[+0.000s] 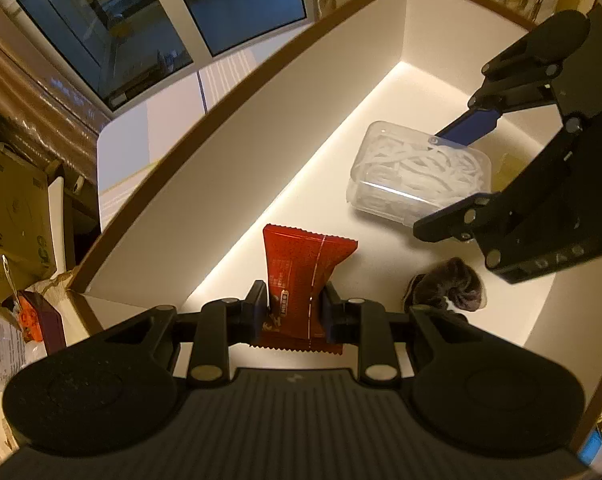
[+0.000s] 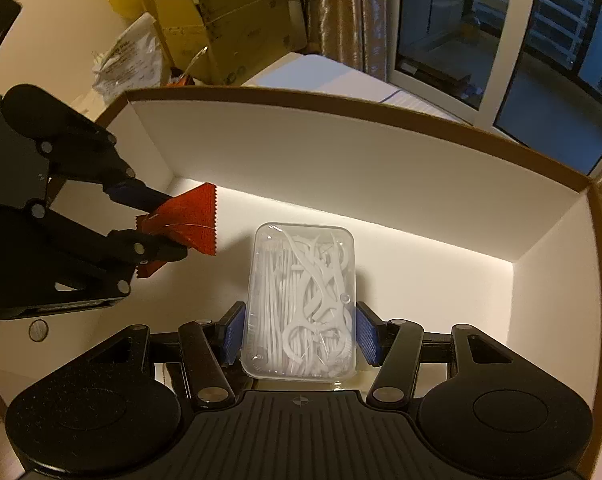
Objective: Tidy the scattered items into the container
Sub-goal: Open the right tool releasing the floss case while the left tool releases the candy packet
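I am holding both loads low inside the white box: my left gripper clamping the red sachet, my right gripper flanking the floss-pick case, whose grip I cannot confirm. Releasing gently, apart, should avoid the dark scrunchie.

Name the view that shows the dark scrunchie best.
Left wrist view: the dark scrunchie lies in plain sight on the floor of the white box, beside the red packet. The right wrist view does not show it.

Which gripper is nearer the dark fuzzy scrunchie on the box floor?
Left. The left gripper, clamping the red snack packet, sits right beside the dark fuzzy scrunchie. The right gripper is farther along the box, around the clear floss-pick case.
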### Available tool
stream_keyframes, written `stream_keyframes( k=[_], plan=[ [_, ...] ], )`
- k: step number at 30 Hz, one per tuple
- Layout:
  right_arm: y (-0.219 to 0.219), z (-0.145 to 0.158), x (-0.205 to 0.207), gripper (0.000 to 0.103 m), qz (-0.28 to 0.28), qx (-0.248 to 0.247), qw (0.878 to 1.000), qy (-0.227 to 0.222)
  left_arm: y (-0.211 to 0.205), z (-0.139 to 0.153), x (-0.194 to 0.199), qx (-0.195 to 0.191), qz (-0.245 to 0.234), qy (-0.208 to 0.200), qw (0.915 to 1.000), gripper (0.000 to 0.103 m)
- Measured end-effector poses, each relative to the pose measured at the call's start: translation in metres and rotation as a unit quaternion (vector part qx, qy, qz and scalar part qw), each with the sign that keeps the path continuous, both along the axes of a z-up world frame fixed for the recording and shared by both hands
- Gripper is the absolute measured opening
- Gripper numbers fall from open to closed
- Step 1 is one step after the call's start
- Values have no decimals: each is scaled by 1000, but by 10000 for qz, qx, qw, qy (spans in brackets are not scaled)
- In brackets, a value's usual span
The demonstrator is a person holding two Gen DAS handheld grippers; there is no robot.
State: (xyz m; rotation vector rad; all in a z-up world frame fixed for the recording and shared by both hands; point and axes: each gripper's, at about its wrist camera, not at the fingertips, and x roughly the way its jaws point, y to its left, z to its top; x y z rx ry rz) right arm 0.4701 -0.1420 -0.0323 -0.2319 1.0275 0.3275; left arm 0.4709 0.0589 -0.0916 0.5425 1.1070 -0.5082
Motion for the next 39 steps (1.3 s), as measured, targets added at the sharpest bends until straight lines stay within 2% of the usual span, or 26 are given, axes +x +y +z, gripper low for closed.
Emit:
stream_keyframes(
  k=[7, 8, 9, 10, 11, 12, 13, 19, 25, 39],
  plan=[
    [2, -8, 6, 59, 143, -234, 9996, 34, -2, -10, 9, 121, 120, 154, 9997, 25],
    [4, -9, 7, 59, 181, -245, 9995, 32, -2, -11, 10, 132, 162, 159, 9997, 31],
    [5, -8, 7, 59, 195, -221, 9996, 25, -2, -11, 11, 153, 210, 154, 9995, 48],
    [4, -7, 7, 59, 200, -155, 9997, 15, -2, -11, 11, 167, 236, 119, 9995, 56],
    [3, -6, 7, 67, 212, -88, 9997, 3, -2, -10, 11, 166, 247, 67, 9995, 61],
    [3, -5, 6, 78, 205, -100, 9997, -67, -2, -10, 11, 159, 251, 49, 9995, 61],
    [3, -2, 3, 95, 210, -172, 9994, -203, -2, -9, 11, 141, 245, 56, 9996, 61],
    [3, 2, -5, 95, 353, -329, 9987, -179, -4, -7, 8, 106, 195, 72, 9997, 62],
    [-1, 3, -6, 95, 266, -381, 9989, -61, -5, -3, 2, 80, 207, 77, 9997, 62],
    [-4, 25, -36, 95, 128, -458, 9988, -122, -4, 26, -22, -104, 305, -101, 9994, 62]
  ],
)
